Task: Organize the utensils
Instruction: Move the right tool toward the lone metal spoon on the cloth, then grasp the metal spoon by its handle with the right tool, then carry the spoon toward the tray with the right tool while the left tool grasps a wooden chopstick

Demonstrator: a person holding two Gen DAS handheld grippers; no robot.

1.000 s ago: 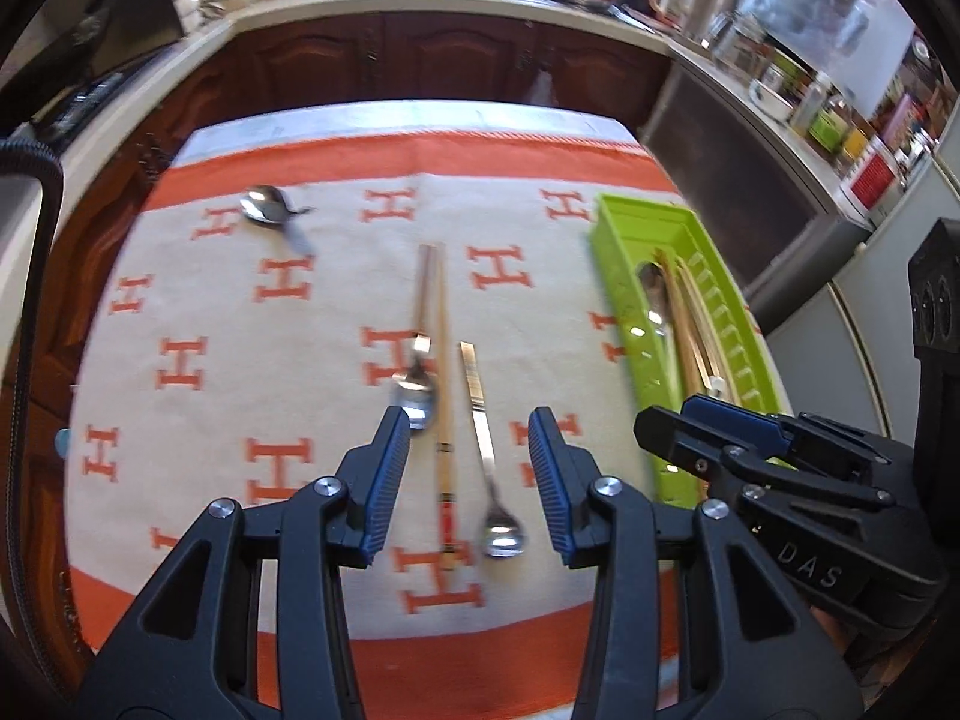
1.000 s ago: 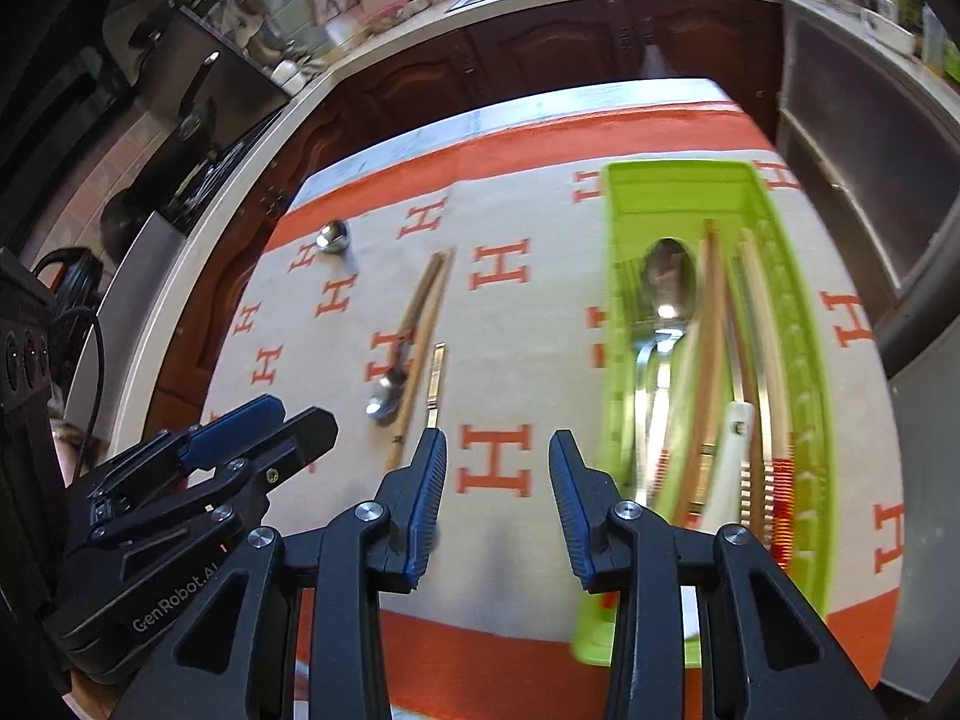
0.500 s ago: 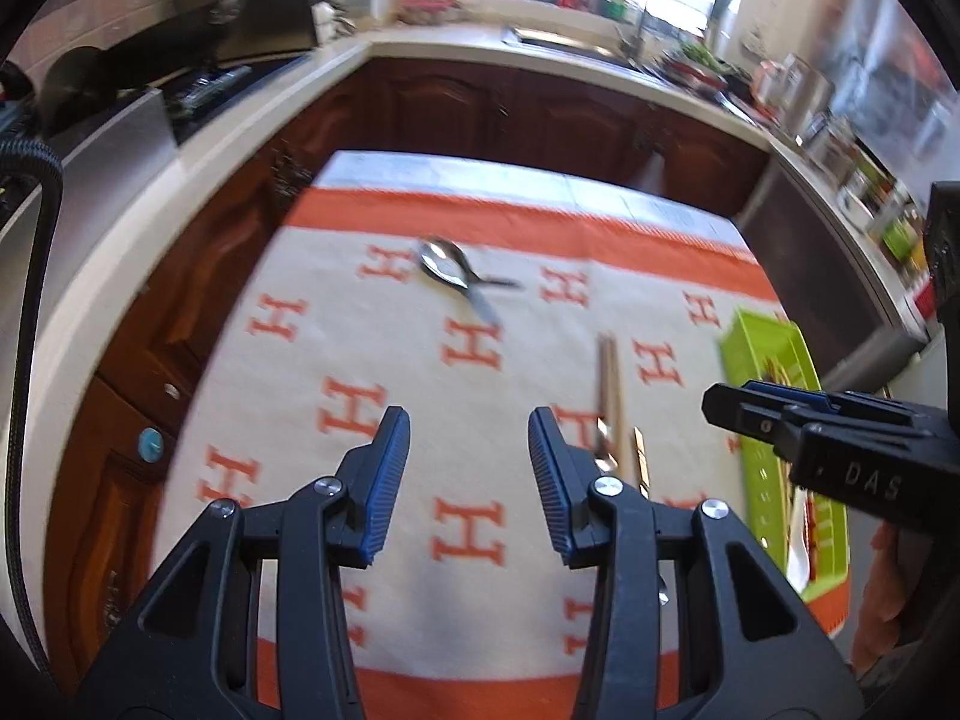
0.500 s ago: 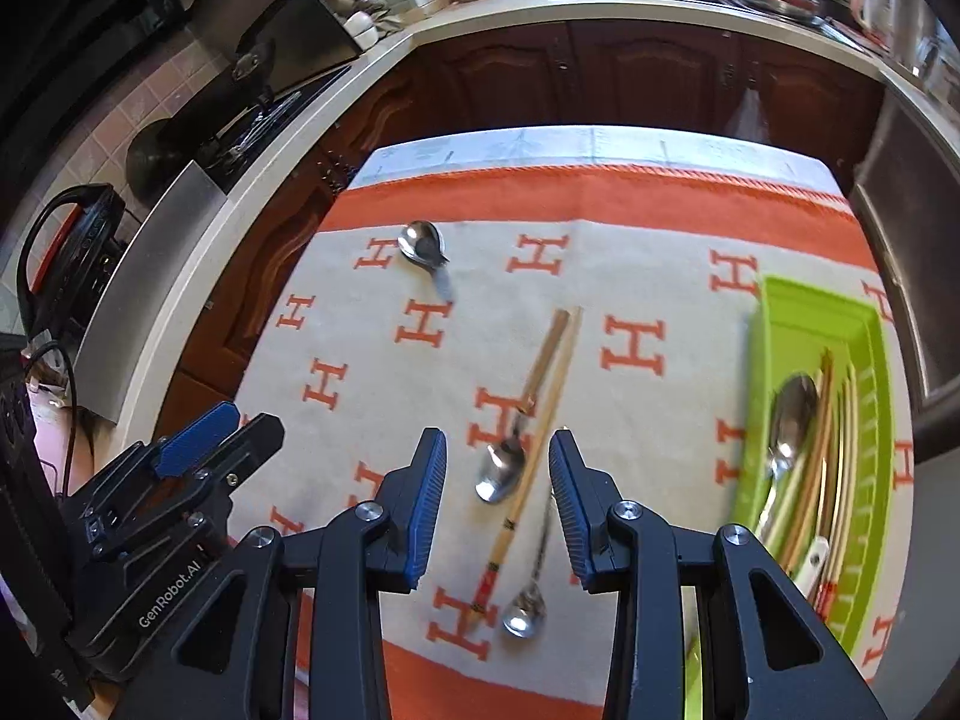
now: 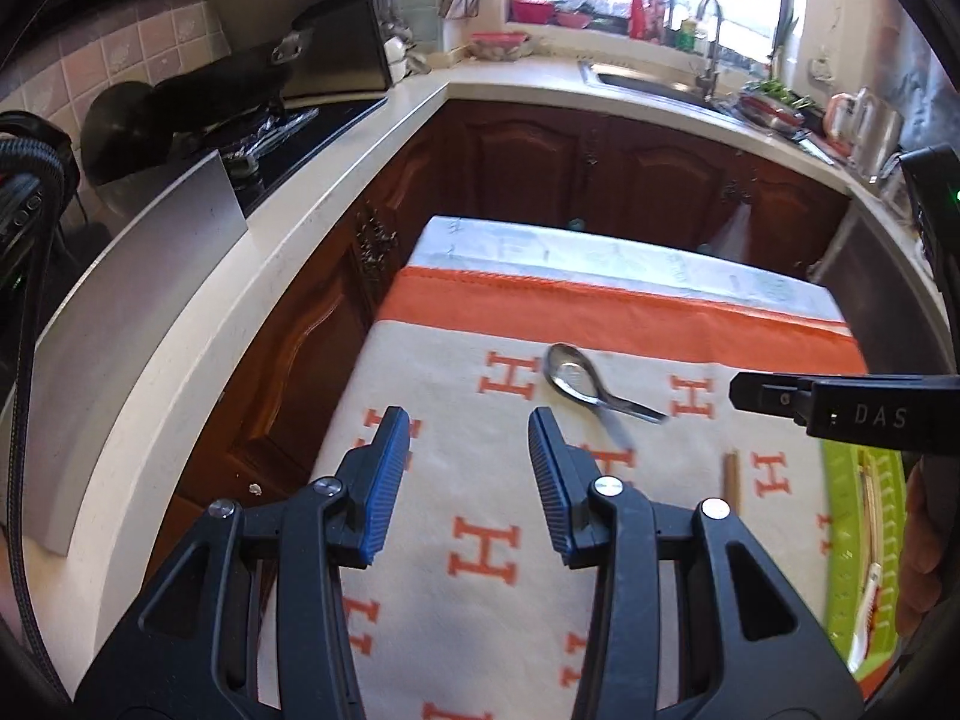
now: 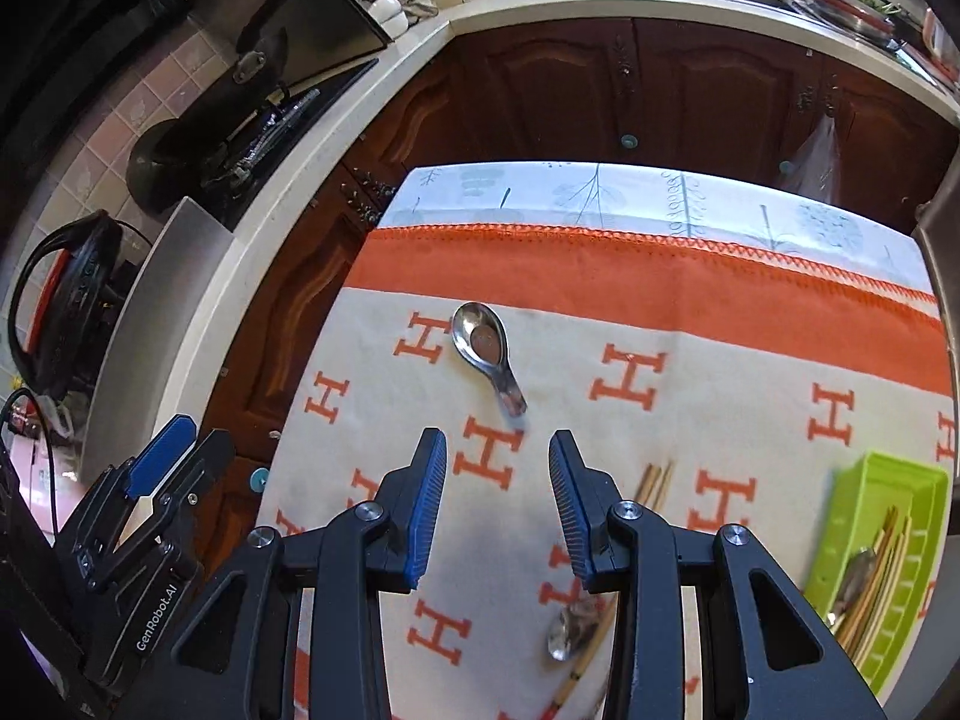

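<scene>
My right gripper [image 6: 498, 498] stands wide open with nothing between its blue pads [image 6: 427, 504], raised above the cloth. My left gripper [image 5: 468, 480] is likewise wide open and empty; in the right wrist view it shows at lower left [image 6: 162, 480].

Landmark: the short steel spoon [image 6: 483, 348], lying alone on the H-patterned cloth [image 6: 720, 372], bowl up, its stubby handle pointing toward me. In the right wrist view it lies just beyond my right fingertips and a little to their left; in the left wrist view [image 5: 585, 381] it lies beyond and to the right of my left gripper.

Step in hand, as I judge it: fetching this spoon for the green tray [image 6: 924, 480], which sits well to the spoon's right and nearer me.

Method:
- Turn the jaws to span the handle across its narrow width, not the bowl.
- Lower until the pads straddle the handle, close, then lift. The steel may skid on the cloth if I close too early.

Count, as far as visible:
- Short spoon: one.
- Long spoons loose on the cloth: one visible [image 6: 567, 630], nearer me than the short spoon, partly hidden by my right gripper.
- Chopsticks [image 6: 654, 483]: apparently a pair, beside that spoon.
- Tray: one, holding several utensils [image 6: 870, 576] too bunched to count.
</scene>
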